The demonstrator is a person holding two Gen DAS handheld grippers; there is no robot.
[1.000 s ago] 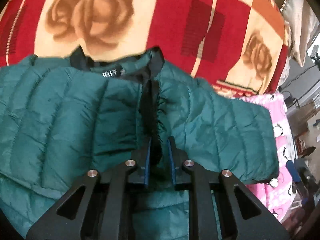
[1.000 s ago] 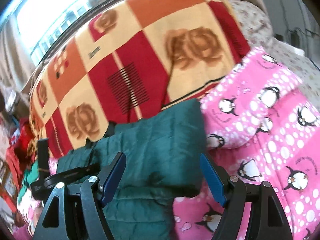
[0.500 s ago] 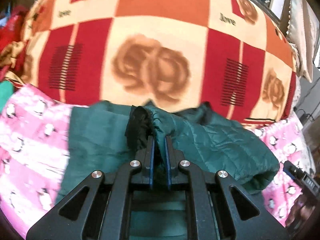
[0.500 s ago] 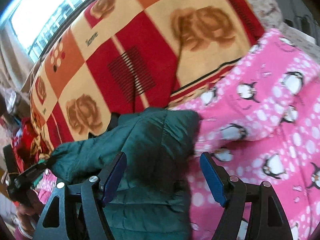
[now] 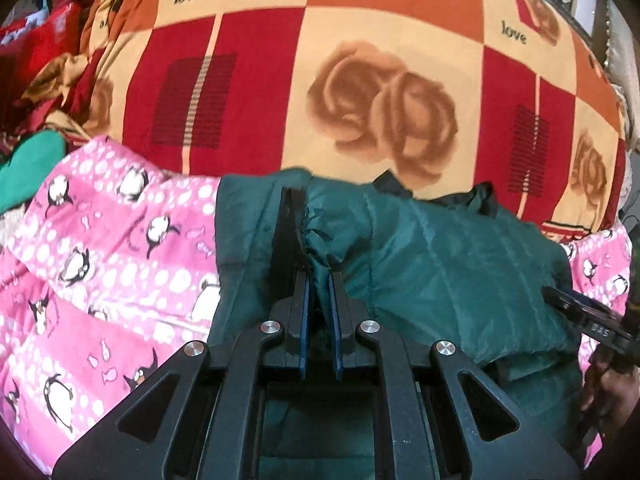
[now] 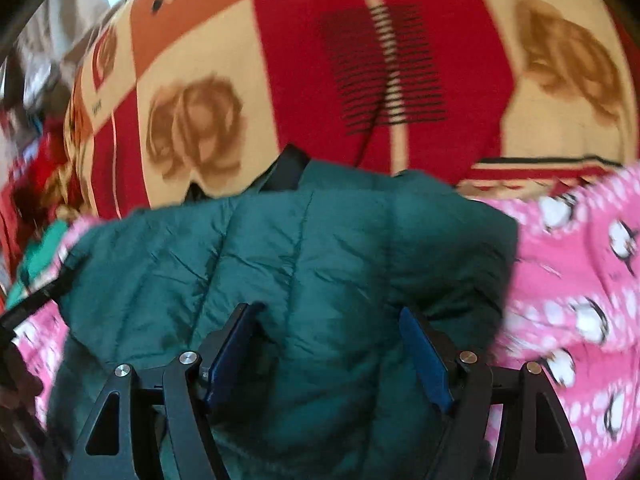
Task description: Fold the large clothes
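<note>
A dark green quilted puffer jacket point(image 5: 440, 264) lies bunched on the bed, with its black collar at the far edge. My left gripper point(image 5: 319, 280) is shut on a fold of the jacket by its black zipper edge point(image 5: 287, 232). In the right wrist view the jacket point(image 6: 304, 256) fills the middle. My right gripper point(image 6: 328, 316) is open, with its blue-padded fingers either side of the jacket's bulk. The right gripper also shows at the right edge of the left wrist view point(image 5: 588, 320).
A pink penguin-print blanket point(image 5: 100, 264) covers the near bed on both sides of the jacket point(image 6: 580, 280). A red, orange and cream rose-pattern blanket point(image 5: 360, 80) lies beyond. Red and green clothes point(image 5: 28, 168) are heaped at the far left.
My left gripper has lifted and pulled the jacket's zipper edge over, so the jacket went from spread flat to bunched. My right gripper stayed open and moved in closer over the jacket.
</note>
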